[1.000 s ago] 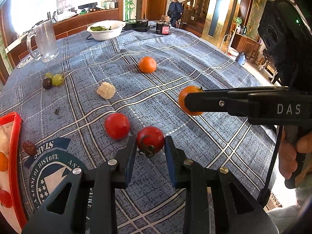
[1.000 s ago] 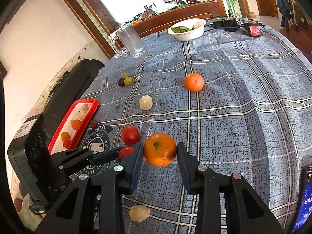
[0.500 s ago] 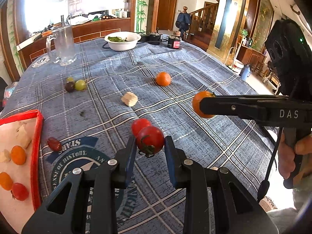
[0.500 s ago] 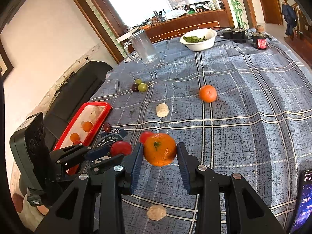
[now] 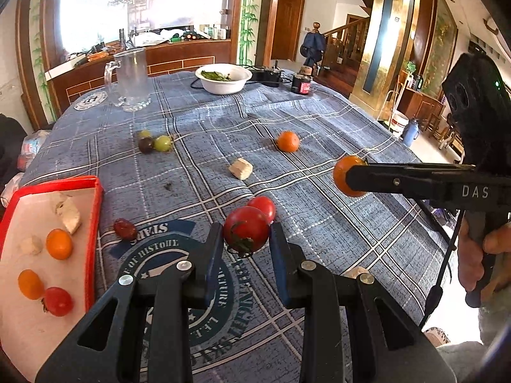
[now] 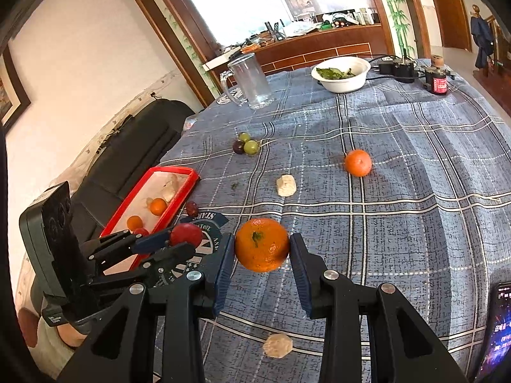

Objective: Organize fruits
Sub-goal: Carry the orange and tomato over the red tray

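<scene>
- We are pinching a red tomato [image 5: 246, 229] in our left gripper [image 5: 246, 245], holding it clear above the blue checked cloth [image 5: 319, 217].
- We are pinching an orange [image 6: 262, 244] in our right gripper [image 6: 260, 255], also clear of the cloth.
- We are seeing the red tray [image 5: 95, 210] at the left edge, carrying small orange and red fruits and pale chunks.
- Farther off, another orange [image 5: 288, 141] and three grapes [image 5: 155, 142] are lying well apart.

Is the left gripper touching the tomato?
Touching. In the left wrist view, the left gripper has both jaws pressed against the tomato, holding it above the tablecloth.
</scene>
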Demonstrator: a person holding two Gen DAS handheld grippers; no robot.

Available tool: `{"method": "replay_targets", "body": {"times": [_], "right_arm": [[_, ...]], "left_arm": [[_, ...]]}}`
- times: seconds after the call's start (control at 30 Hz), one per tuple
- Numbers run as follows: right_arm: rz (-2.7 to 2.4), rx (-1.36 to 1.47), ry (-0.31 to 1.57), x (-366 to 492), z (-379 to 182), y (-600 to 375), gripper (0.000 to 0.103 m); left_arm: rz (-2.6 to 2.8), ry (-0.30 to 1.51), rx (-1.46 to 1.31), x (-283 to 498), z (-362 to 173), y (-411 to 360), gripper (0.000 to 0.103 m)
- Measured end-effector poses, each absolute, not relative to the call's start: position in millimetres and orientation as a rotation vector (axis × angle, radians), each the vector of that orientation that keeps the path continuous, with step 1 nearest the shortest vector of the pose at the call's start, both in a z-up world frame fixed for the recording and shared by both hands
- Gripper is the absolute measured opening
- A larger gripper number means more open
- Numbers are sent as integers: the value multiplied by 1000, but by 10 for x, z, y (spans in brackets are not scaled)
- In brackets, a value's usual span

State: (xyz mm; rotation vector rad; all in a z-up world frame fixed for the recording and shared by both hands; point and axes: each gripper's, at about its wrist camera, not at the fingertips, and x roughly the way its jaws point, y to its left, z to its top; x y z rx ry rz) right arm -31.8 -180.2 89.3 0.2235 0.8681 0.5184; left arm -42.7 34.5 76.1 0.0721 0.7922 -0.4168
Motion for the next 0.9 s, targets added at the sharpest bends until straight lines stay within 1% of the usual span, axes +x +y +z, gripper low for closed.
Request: {"method": "replay_targets", "body": {"times": [0.4, 0.6, 0.9], "right_arm": [[551, 209, 861, -306, 950, -1692, 36], [589, 191, 860, -248, 984, -1518, 36], [651, 166, 874, -158, 974, -1163, 36]], "left_arm": [[-356, 756, 58, -522, 925, 631, 26], [-290, 731, 36, -545, 1036, 935, 26], [-181, 730, -6, -562, 1037, 1448, 27]]}}
